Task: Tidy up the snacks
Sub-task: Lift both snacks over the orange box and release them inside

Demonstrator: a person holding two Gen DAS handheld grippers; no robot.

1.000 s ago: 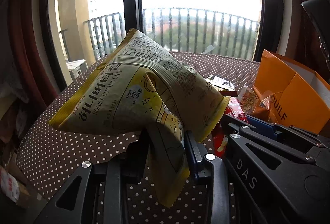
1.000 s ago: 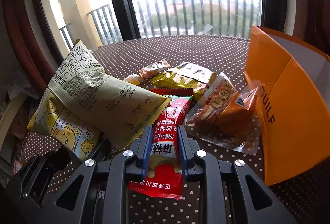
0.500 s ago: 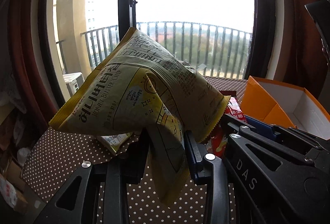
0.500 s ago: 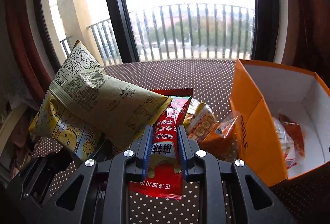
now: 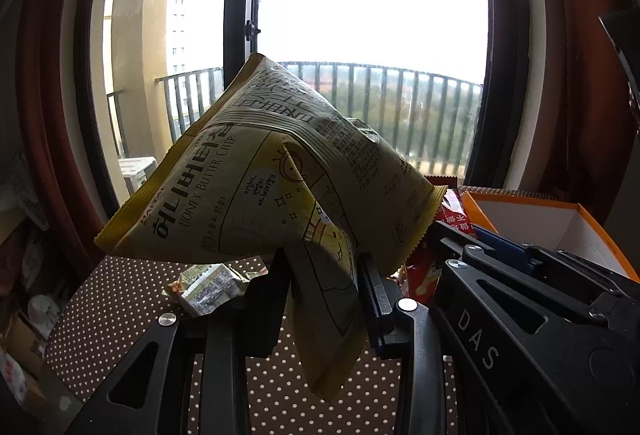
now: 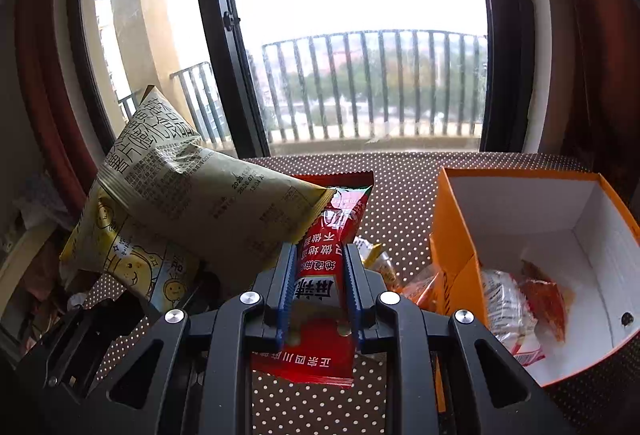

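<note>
Your left gripper (image 5: pixel 324 299) pinches the honey butter chip bag (image 5: pixel 256 191) aloft by a corner; your right gripper (image 6: pixel 318 291) clamps the red snack packet (image 6: pixel 324 271) — both raised, I'd judge, to clear the orange box (image 6: pixel 456 235) wall at four o'clock.

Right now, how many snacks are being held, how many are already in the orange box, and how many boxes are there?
Snacks held: 2, the yellow chip bag and the red packet
Snacks in the orange box: 2, a clear-wrapped one and an orange-red one
Boxes: 1
Total: 5
</note>
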